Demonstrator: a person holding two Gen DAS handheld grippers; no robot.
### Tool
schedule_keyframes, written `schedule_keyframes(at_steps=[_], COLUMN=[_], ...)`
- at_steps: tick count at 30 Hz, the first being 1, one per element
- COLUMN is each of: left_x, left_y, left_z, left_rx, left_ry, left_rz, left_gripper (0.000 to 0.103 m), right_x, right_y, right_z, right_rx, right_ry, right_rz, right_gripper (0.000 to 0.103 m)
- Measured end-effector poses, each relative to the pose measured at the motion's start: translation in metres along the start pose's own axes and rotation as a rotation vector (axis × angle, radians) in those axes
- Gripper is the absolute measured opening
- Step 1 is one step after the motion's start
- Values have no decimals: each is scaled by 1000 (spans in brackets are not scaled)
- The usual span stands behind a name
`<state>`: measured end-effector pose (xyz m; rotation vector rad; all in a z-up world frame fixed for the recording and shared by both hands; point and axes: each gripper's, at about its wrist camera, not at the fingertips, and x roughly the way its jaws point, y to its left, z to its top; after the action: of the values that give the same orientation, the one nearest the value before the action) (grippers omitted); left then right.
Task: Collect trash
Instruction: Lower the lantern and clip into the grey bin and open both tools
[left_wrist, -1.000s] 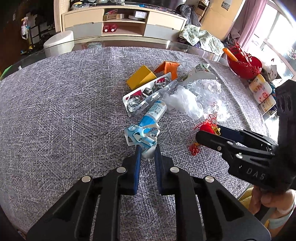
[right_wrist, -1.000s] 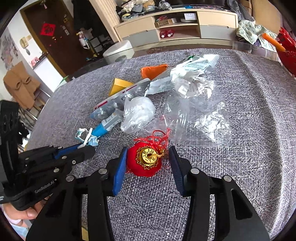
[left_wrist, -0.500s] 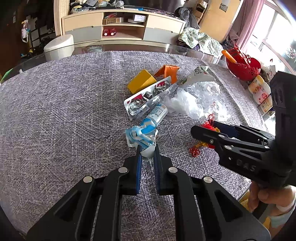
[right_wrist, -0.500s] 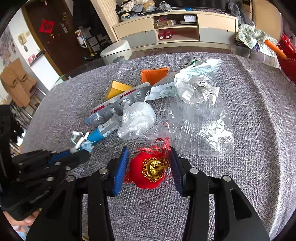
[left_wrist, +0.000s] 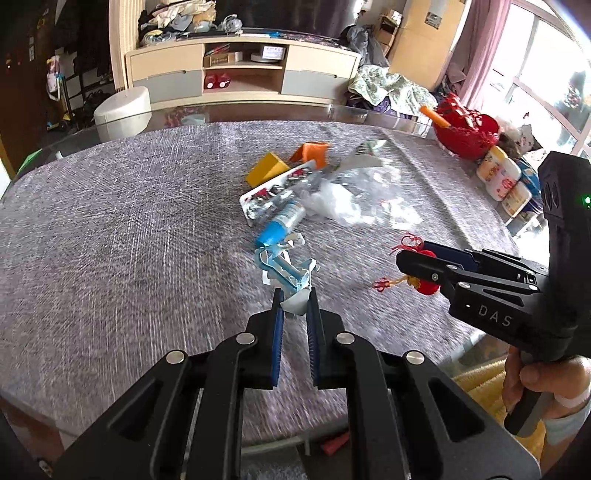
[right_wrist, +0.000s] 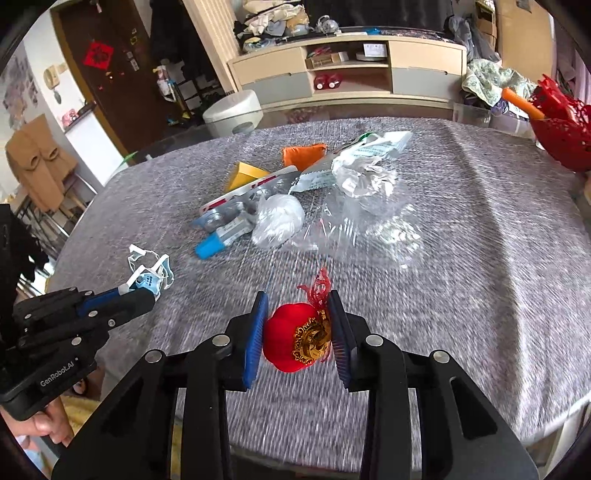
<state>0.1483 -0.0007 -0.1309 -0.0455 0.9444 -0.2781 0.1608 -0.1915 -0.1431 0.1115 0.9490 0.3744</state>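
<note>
A round red fabric ornament with a gold medallion (right_wrist: 295, 341) and a crumpled blue-and-white wrapper (left_wrist: 286, 271) are showing against a mottled grey woven tablecloth (left_wrist: 122, 236).

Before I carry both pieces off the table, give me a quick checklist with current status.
1. Left gripper shut on the blue-and-white wrapper: ok.
2. Right gripper, jaws closing, pads on the red ornament: ok.
3. Ornament tassel clear of the clear plastic bag: ok.
4. Wrapper free of the blue tube: ok.
5. Trash bin in sight: not ok, none visible.
6. Both pieces lifted off the grey tablecloth: cannot tell.
</note>
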Motion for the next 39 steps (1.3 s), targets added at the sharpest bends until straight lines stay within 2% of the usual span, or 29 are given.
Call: schedule_keyframes(at_steps=[10, 19, 29, 39], left_x=[-51, -69, -39, -6], left_y=[-32, -54, -66, -67], left_z=[-40, -94, -151, -182], left_rx=[26, 30, 31, 2], left_ry=[-39, -5, 117, 222], left_rz=[-17, -41, -81, -108], left_gripper=[10, 10, 10, 10], right_x=[-58, -77, -54, -24], right_y=[7, 12, -1, -9], right_z=[-31, -82, -139, -171], right_rx=[-16, -25, 13, 53], right_ry=[-51, -16, 93, 190], right_rz=[12, 6, -3, -7], right_gripper=[34, 34, 34, 34])
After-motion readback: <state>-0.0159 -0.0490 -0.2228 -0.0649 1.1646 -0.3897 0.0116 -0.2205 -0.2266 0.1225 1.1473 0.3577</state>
